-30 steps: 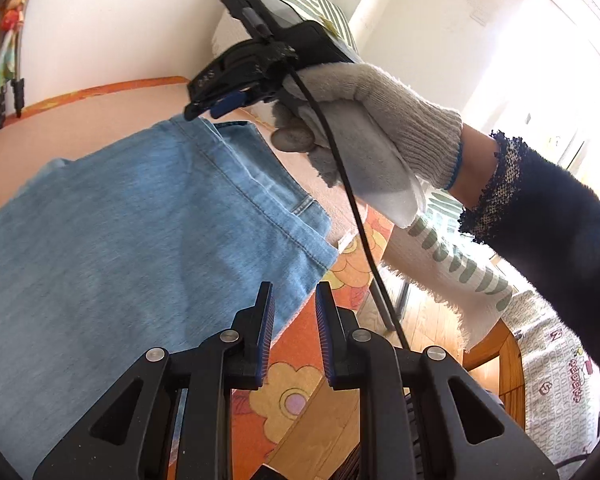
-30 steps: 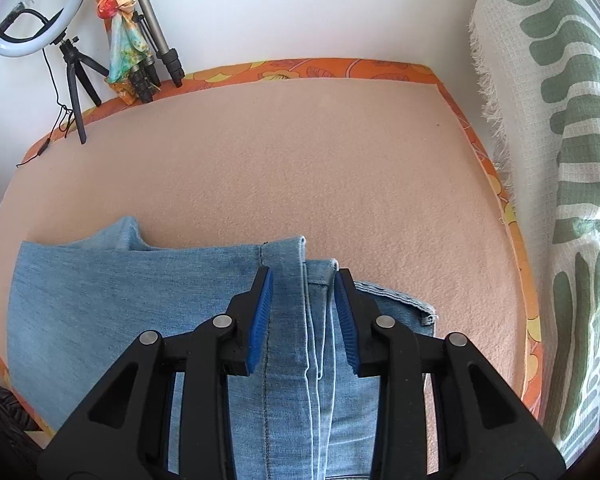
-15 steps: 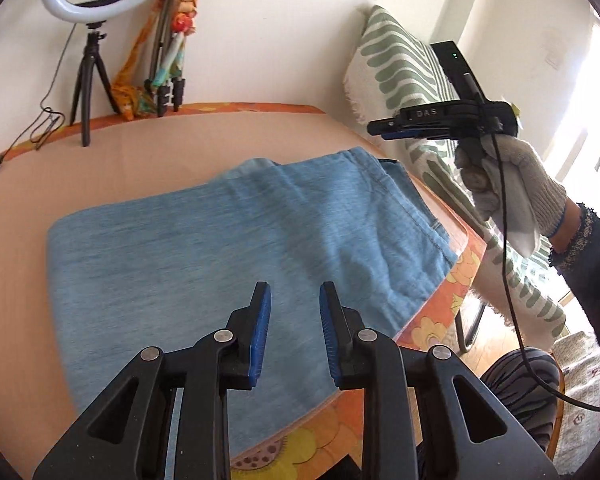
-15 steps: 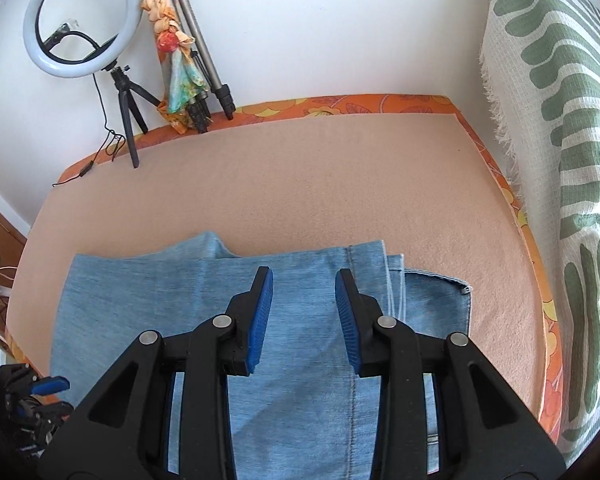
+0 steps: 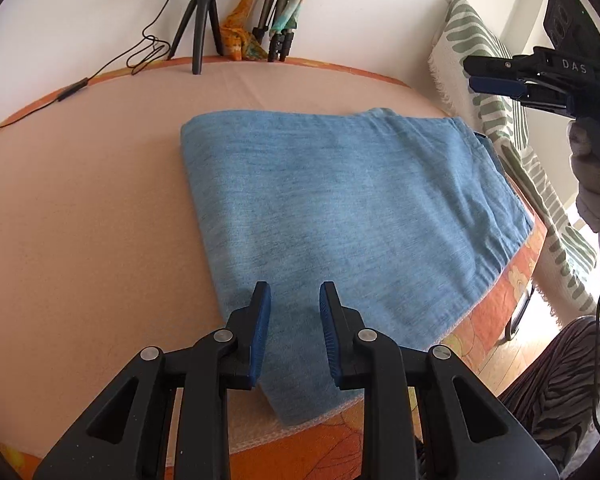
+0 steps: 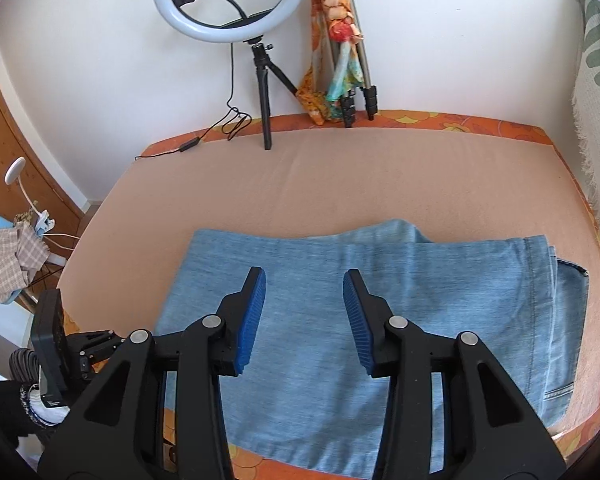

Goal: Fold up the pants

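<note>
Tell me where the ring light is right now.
In the right wrist view the ring light stands at the table's far edge by the wall, left of the scarf-draped tripod, beyond the jeans.

white letters "das" stand on the black body of the right gripper (image 5: 496,76).

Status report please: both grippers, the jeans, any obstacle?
Left gripper open, empty. Right gripper open, empty. Light blue denim pants folded flat on peach table cover. Nothing in the way.

A peach-covered bed (image 6: 340,184) carries folded jeans (image 6: 380,304) and two tripods (image 6: 264,92).
</note>
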A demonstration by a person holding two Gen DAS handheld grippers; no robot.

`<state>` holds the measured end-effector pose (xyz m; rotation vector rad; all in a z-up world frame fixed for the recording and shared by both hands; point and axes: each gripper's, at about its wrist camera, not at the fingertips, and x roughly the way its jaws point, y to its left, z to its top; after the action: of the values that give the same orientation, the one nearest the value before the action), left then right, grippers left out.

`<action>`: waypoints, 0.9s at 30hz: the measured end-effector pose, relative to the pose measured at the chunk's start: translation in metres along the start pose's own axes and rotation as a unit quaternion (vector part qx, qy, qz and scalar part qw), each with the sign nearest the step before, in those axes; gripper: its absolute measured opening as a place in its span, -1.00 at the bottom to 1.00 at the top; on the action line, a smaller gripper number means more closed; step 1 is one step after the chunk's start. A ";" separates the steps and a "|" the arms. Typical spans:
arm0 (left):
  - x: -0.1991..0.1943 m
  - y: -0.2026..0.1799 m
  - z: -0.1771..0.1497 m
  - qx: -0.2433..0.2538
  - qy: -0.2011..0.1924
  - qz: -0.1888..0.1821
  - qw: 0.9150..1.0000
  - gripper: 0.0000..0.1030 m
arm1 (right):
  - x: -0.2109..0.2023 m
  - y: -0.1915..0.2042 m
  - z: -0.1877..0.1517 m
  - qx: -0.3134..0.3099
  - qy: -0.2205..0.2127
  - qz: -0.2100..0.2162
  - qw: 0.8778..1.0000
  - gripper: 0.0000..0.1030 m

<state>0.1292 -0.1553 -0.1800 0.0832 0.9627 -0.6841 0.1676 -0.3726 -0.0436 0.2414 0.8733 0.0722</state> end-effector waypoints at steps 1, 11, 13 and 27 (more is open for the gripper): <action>0.000 0.002 -0.004 0.001 0.000 -0.001 1.000 -0.55 | 0.004 0.012 -0.002 -0.005 0.004 0.005 1.000 -0.18; -0.006 0.013 -0.013 -0.013 -0.012 -0.008 1.000 -0.45 | 0.077 0.088 0.003 -0.055 0.068 0.038 0.996 -0.18; -0.005 0.014 -0.014 -0.016 -0.016 -0.010 1.000 -0.44 | 0.091 0.097 0.006 -0.061 0.076 0.042 0.994 -0.18; -0.010 0.036 -0.021 -0.090 -0.020 -0.058 0.994 -0.04 | 0.184 0.127 0.017 -0.074 0.171 0.043 0.982 -0.36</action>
<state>0.1302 -0.1145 -0.1926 -0.1447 0.9928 -0.6994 0.3033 -0.2229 -0.1411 0.1287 1.1932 0.2650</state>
